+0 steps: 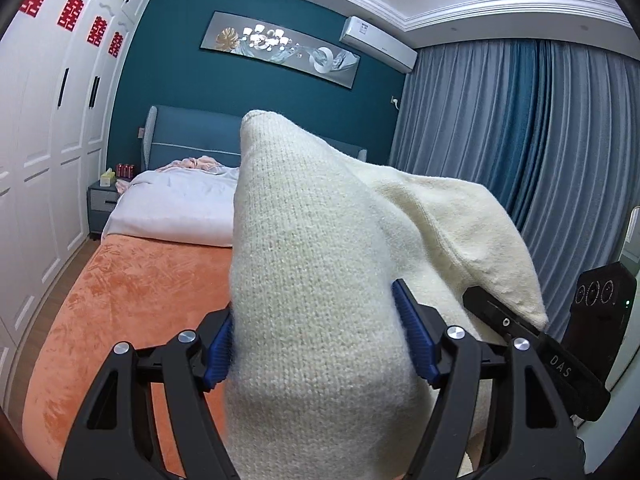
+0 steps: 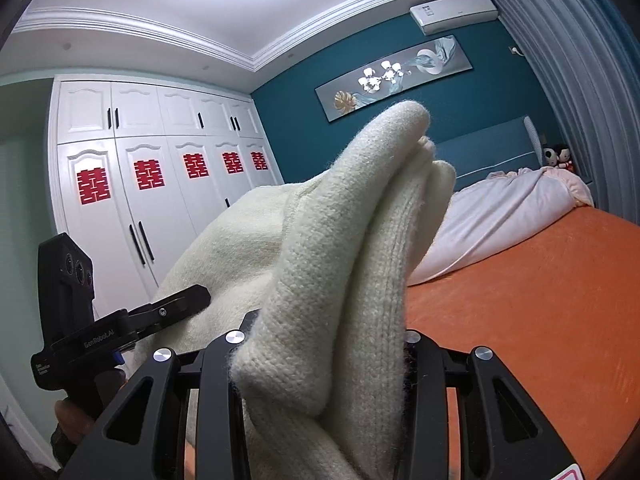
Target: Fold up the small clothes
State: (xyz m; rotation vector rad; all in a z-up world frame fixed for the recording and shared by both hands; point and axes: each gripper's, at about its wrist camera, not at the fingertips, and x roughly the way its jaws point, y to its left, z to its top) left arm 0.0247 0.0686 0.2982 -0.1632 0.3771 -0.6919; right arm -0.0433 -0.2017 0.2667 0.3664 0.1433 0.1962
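Hanging bunched between two grippers is one cream knitted garment (image 1: 320,280), thick and fuzzy, raised above the orange blanket (image 1: 132,280) covering the bed's near end. Left gripper (image 1: 320,348) has its blue pads (image 1: 412,340) pressed into a fold of the knit; right gripper (image 2: 320,352) is clamped on several stacked layers. Each wrist view shows the other gripper, marked "DAS" and "GenRobot.AI". Five red double-happiness cutouts (image 2: 149,174) mark the white wardrobe (image 2: 100,128); one air conditioner (image 1: 378,42) is mounted above
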